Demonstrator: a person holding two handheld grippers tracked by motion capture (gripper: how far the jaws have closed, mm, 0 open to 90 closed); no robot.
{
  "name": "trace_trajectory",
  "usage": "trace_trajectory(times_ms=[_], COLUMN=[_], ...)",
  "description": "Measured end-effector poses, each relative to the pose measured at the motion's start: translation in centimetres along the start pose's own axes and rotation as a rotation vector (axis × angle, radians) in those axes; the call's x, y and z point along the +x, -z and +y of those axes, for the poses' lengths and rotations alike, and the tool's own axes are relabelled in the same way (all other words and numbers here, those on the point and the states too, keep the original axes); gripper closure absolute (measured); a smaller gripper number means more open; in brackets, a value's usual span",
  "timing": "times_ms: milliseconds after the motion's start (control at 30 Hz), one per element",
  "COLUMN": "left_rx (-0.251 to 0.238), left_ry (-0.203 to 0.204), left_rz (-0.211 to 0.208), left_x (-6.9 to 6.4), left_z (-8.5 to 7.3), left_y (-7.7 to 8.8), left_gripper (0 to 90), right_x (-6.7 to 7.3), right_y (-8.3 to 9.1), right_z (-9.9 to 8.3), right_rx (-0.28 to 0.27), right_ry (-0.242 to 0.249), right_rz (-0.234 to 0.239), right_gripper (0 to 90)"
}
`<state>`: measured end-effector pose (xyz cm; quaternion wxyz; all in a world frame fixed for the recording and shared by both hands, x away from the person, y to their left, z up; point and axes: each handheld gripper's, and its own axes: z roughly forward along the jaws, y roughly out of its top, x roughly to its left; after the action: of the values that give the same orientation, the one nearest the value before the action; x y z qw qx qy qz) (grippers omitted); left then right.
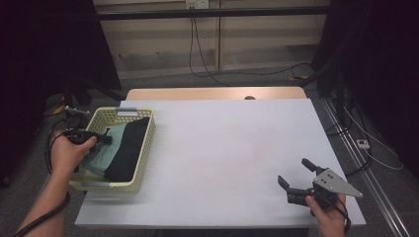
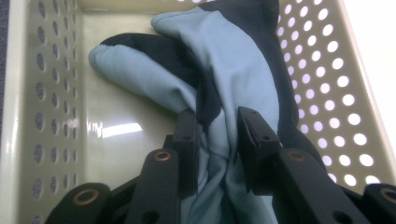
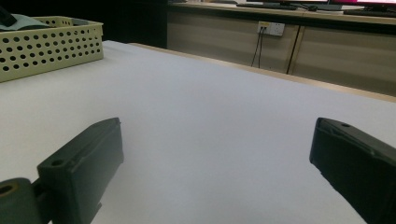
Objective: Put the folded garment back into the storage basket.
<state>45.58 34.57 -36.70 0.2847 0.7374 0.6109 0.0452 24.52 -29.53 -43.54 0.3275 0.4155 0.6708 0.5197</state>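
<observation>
- In the high view, the jaws of the left gripper (image 1: 104, 138) are largely covered by the person's left hand (image 1: 71, 153) and by the near wall of the basket (image 1: 146, 148), so its grip cannot be read there.
- In the left gripper view, a bunched fold of the light blue and black garment (image 2: 224, 70) is seen pinched between the two black jaws, which stand narrow and press on the cloth from both sides.
- The lower part of the garment is cut off at the bottom edge of that view, behind the jaws; what kind of garment it is cannot be made out.
- The garment lies inside the cream perforated basket, at the left of the white table (image 1: 222, 148); its black part is draped along the basket's right side, the blue part toward the left.
- A bare patch of the basket's floor is seen to the left of the cloth.
- The right gripper (image 1: 296, 177) is held in the right hand (image 1: 328, 212) at the near right corner of the table, well apart from the basket.
- Its jaws are spread wide, with nothing but table top between them.
- In the right gripper view, the basket is cut off at the upper left edge.
</observation>
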Motion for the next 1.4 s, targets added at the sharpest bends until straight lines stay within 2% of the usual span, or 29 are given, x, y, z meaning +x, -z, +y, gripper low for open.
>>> trace_trajectory(times_ms=[367, 400, 500, 533, 600, 700, 800, 900, 967, 1100, 1333, 1400], left_rx=[0.005, 0.017, 0.009, 0.015, -0.003, 0.002, -0.040, -0.045, -0.062, -0.059, -0.056, -0.054], left_ry=[0.019, 0.011, 0.019, 0.007, 0.020, 0.014, 0.027, 0.020, 0.015, -0.005, -0.068, -0.084], left_rz=[0.024, 0.020, 0.030, 0.034, 0.049, 0.053, 0.061, 0.063, 0.061, 0.047, 0.000, 0.001], left_x=[0.8, 1.0, 1.1, 1.2, 1.2, 1.6, 1.7, 1.6, 1.4, 0.5, -1.4, -2.0], left_z=[-0.4, -0.4, -0.5, -0.5, -0.6, -0.6, -0.6, -0.3, -0.2, -0.2, -0.1, -0.1], left_y=[-0.2, -0.2, -0.1, -0.1, -0.1, 0.4, 0.7, 1.3, 1.4, 1.1, -0.1, -0.7], left_gripper=[68.6, 68.3, 68.3, 67.9, 66.6, 65.9, 64.5, 64.1, 64.3, 67.4, 76.2, 79.0], right_x=[0.0, 0.0, 0.0, 0.0, 0.0, 0.0, 0.0, 0.0, 0.0, 0.1, 0.0, 0.0], right_y=[0.0, 0.0, 0.0, 0.0, 0.0, 0.0, 0.1, 0.0, 0.0, 0.0, 0.0, 0.0], right_z=[0.0, 0.0, 0.0, 0.0, 0.0, 0.0, 0.0, 0.0, 0.0, 0.0, 0.0, 0.0], right_rx=[0.002, 0.003, 0.003, 0.003, 0.003, 0.000, 0.001, 0.002, 0.002, 0.001, 0.002, 0.003], right_ry=[0.004, 0.004, 0.005, 0.005, 0.005, 0.004, -0.002, 0.001, 0.006, 0.003, 0.003, 0.005], right_rz=[0.002, 0.002, 0.004, 0.005, 0.005, 0.002, 0.001, 0.003, 0.004, 0.004, 0.003, 0.004], right_gripper=[2.8, 2.8, 2.8, 2.8, 2.8, 2.8, 2.8, 2.9, 2.9, 2.9, 2.9, 2.9])
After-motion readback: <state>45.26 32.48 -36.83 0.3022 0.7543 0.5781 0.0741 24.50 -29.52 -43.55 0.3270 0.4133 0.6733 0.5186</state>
